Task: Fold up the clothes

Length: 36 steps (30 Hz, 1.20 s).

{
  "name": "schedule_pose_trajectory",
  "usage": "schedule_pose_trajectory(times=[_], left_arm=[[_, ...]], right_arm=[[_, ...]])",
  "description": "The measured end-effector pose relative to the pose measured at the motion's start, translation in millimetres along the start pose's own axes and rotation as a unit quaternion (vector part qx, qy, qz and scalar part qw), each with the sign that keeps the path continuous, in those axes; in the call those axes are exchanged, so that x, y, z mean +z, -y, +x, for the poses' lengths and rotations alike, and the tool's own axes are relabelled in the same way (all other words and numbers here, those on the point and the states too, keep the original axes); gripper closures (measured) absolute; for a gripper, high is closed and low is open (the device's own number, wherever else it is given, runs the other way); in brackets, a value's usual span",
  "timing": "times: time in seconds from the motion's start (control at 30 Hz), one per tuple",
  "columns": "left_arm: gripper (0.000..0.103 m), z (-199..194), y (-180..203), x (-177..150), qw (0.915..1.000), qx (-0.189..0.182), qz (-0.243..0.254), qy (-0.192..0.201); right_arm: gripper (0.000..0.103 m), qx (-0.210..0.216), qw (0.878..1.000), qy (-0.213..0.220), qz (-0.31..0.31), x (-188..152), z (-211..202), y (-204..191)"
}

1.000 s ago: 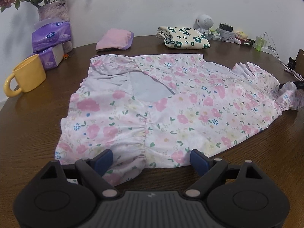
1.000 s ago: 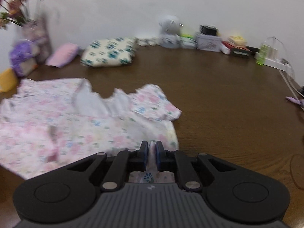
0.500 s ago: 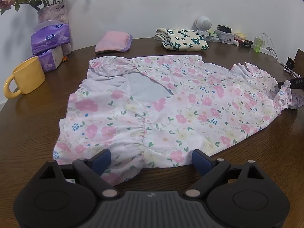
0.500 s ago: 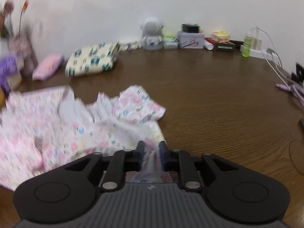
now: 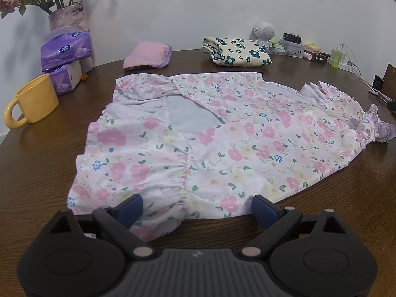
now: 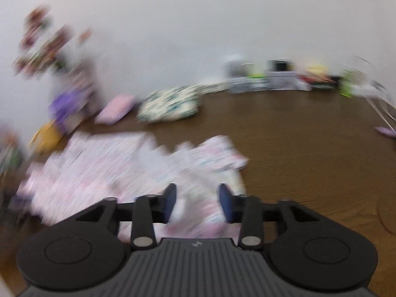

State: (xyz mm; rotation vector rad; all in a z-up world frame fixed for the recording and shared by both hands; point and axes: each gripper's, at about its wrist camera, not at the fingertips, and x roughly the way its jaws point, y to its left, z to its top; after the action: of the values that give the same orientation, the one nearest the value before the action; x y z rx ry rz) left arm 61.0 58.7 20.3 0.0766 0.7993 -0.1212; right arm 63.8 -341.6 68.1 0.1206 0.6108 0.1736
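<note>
A pink floral garment (image 5: 222, 136) lies spread on the brown wooden table (image 5: 37, 173), with a grey inner patch showing near its middle. My left gripper (image 5: 198, 208) is open wide, its blue pads over the garment's near hem, holding nothing. My right gripper (image 6: 198, 201) is open over the garment's other end (image 6: 138, 170); that view is blurred by motion. The cloth lies loose between its blue pads.
A yellow mug (image 5: 34, 101), purple tissue packs (image 5: 64, 57) and a flower vase (image 5: 69, 17) stand at the left. A folded pink cloth (image 5: 146, 55) and a folded floral cloth (image 5: 237, 54) lie at the back. Small items and cables (image 5: 321, 54) sit at the back right.
My right gripper was shut on the garment's edge and has opened, letting the cloth go; its view has swung and blurred. The garment's right corner has settled. My left gripper has barely moved.
</note>
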Motion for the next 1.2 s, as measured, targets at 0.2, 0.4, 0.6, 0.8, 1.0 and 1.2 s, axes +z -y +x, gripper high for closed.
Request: schedule_pose_trajectory(times=[0.2,0.4,0.6,0.8,1.0,1.2], left_arm=[[0.006,0.1,-0.3,-0.7,1.0000,-0.001,0.000,0.002],[0.006,-0.1,-0.8,-1.7,1.0000,-0.003,0.001,0.005],[0.006,-0.2,-0.3,-2.7,1.0000,-0.003,0.000,0.008],[0.005,-0.1,0.0,-2.5,1.0000,-0.004,0.002,0.008],[0.005,0.1,-0.3,-2.2,1.0000,-0.003,0.001,0.007],[0.005,-0.1,-0.1,-2.3,1.0000,-0.003,0.001,0.006]], right_arm=[[0.082,-0.003,0.998,-0.028,-0.056,-0.9,34.2,-39.1],[0.082,-0.036,0.996,-0.064,-0.056,-14.8,71.5,-43.4],[0.081,-0.042,0.995,-0.061,-0.060,-27.3,78.1,-43.5],[0.079,-0.031,0.998,-0.053,-0.028,-21.4,73.0,-38.8],[0.079,0.012,1.000,-0.017,-0.016,-12.6,43.4,-46.7],[0.079,-0.008,0.996,-0.048,-0.072,-14.6,61.9,-74.5]])
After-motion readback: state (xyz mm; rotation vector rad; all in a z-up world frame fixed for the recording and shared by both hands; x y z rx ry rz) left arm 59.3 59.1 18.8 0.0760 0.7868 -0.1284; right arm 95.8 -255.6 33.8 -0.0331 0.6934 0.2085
